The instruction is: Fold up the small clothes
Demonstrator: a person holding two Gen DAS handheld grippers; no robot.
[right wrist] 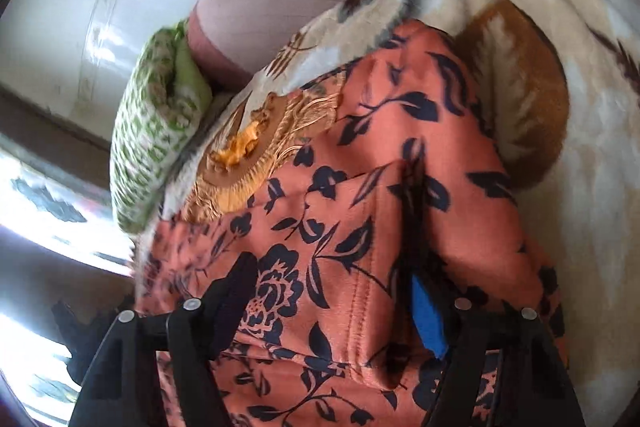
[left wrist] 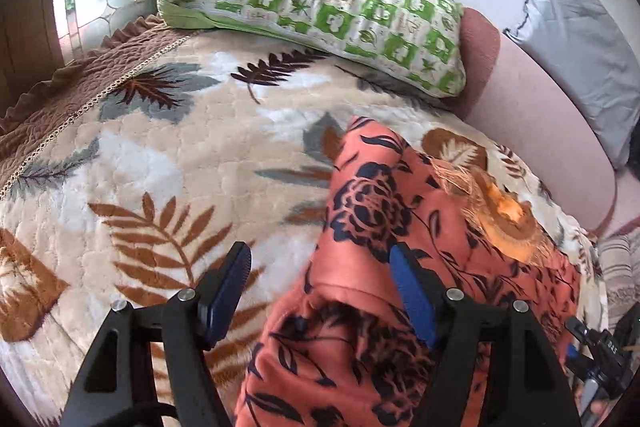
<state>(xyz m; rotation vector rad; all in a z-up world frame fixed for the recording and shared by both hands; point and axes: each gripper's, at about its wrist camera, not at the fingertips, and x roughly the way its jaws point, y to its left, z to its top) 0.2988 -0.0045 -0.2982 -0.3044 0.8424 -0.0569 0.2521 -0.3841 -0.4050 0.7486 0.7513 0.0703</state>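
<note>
So the orange garment with the dark navy flower print (left wrist: 372, 211) is lying bunched up on the fluffy cream blanket with brown and grey leaf shapes (left wrist: 160, 163) that covers the bed, and there's an embroidered golden-orange patch with fringe (left wrist: 504, 215) sitting at its far edge. The left gripper (left wrist: 320, 259) has its fingers spread wide apart: the right-hand one with the blue pad is over the fabric, the other is over bare blanket, nothing pinched. The right gripper (right wrist: 332, 267) is right on top of the garment (right wrist: 384, 163), fingers also apart with a stitched fold of the cloth running between them, not clamped. Further back there's a green-and-white checked pillow (left wrist: 320, 3) lying on the blanket, beside a pink padded headboard (left wrist: 532, 123), with a grey pillow (left wrist: 580, 39) beyond that.
</note>
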